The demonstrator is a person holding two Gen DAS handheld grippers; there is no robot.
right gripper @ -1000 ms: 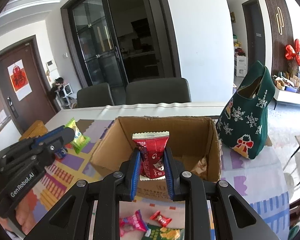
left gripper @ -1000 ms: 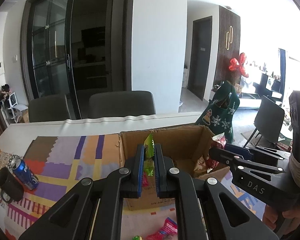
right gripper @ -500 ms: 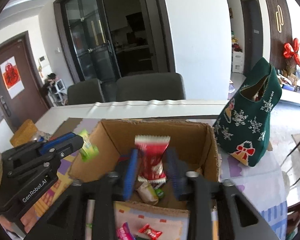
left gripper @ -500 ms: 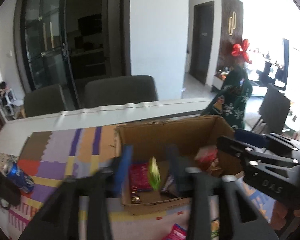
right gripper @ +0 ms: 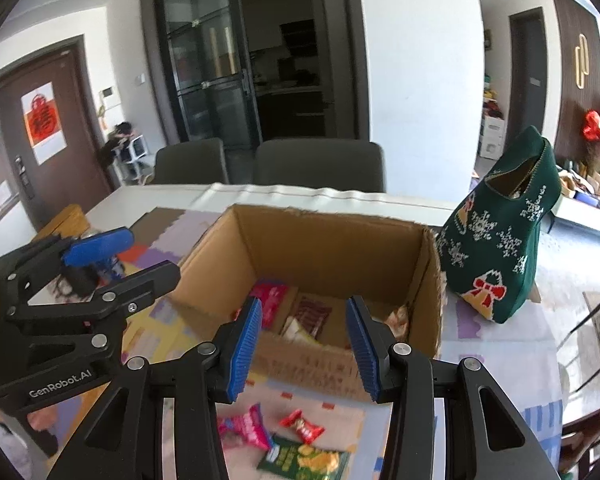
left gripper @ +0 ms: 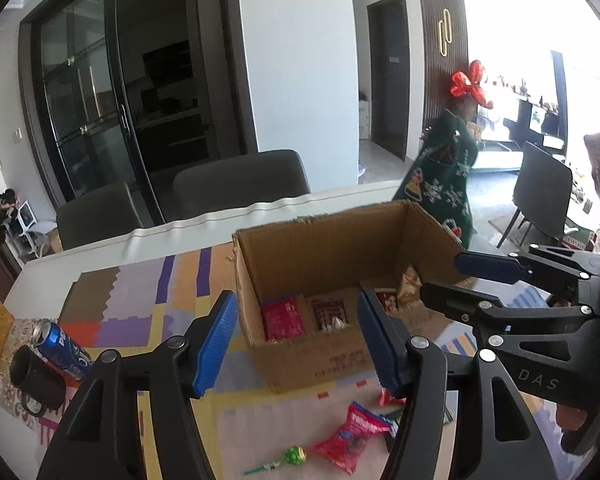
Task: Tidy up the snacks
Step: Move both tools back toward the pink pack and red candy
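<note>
I am holding both my left gripper (left gripper: 296, 340) and right gripper (right gripper: 302, 346) spread apart above the cardboard box (right gripper: 340, 240), where red packets (left gripper: 282, 322) are lying flat, long axes pointing away from me.

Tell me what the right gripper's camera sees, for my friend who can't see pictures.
The right gripper hangs open and empty over a cardboard box with snack packets inside. More snacks lie on the table in front, and a green Christmas bag stands beside the box.
</note>
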